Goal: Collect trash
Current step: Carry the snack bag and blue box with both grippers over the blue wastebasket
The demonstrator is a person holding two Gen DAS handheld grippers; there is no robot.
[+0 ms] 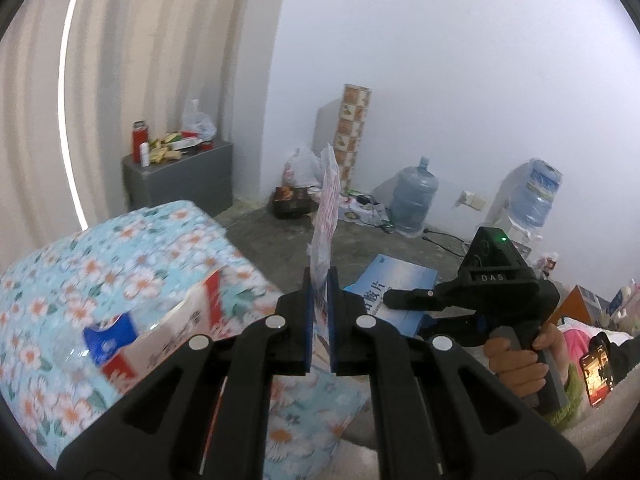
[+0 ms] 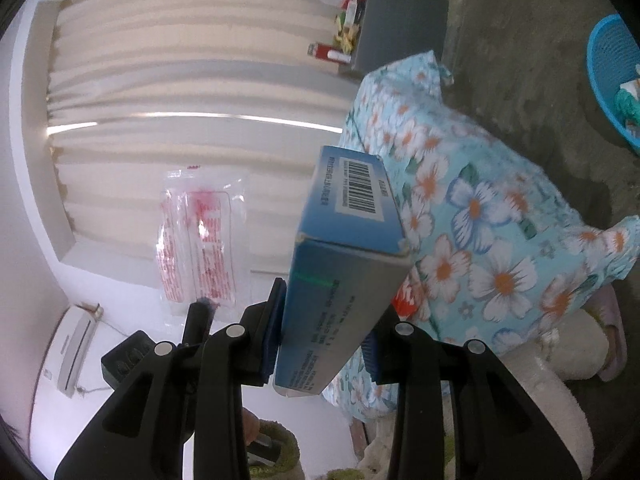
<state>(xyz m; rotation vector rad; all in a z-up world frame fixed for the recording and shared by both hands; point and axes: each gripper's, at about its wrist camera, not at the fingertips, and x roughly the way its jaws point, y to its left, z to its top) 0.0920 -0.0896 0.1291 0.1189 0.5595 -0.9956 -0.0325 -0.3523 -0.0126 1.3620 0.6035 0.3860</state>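
With my left hand-held gripper clenched on the clear printed wrapper and my right hand-held gripper grasping the blue box, both above the floral bedding, I should carry them steadily toward the blue basket beyond it.

Diffuse daylight enters through a curtain gap; the floral bedding is motion-blurred; fisheye edges vignette black.
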